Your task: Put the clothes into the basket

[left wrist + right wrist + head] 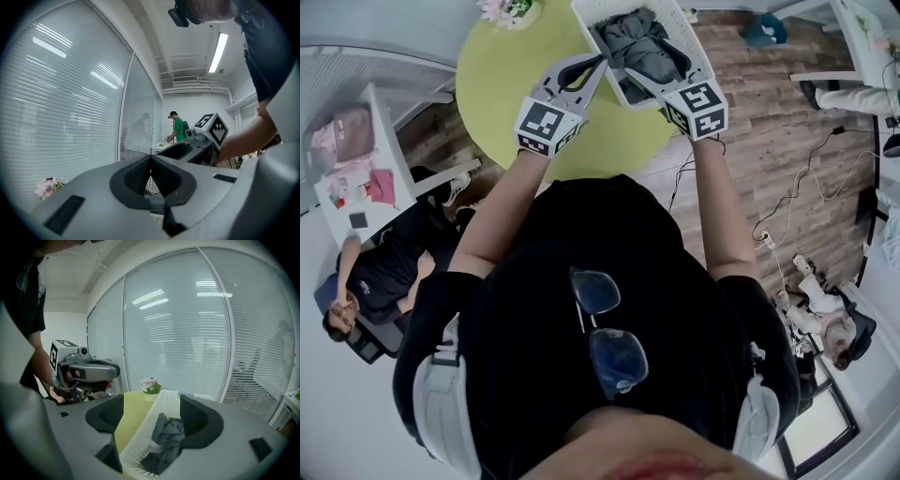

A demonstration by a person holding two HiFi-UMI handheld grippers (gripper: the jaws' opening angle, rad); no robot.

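Observation:
A white slatted basket [680,23] stands on the round yellow-green table [497,84], with dark grey clothes [639,47] bundled inside it. My left gripper [598,64] hangs over the table at the basket's near left corner, its jaws shut with nothing between them [150,161]. My right gripper [649,80] is above the basket's near edge. In the right gripper view its jaws [152,416] stand open and empty. Beyond them lie the basket wall [140,437] and the grey clothes [168,437]. No garment lies on the visible table top.
A small pot of pale flowers [508,9] sits at the table's far edge. Glass walls with blinds [187,333] rise behind it. A seated person [375,272] and a white desk [356,169] are at the left. Cables [806,178] run over the wooden floor.

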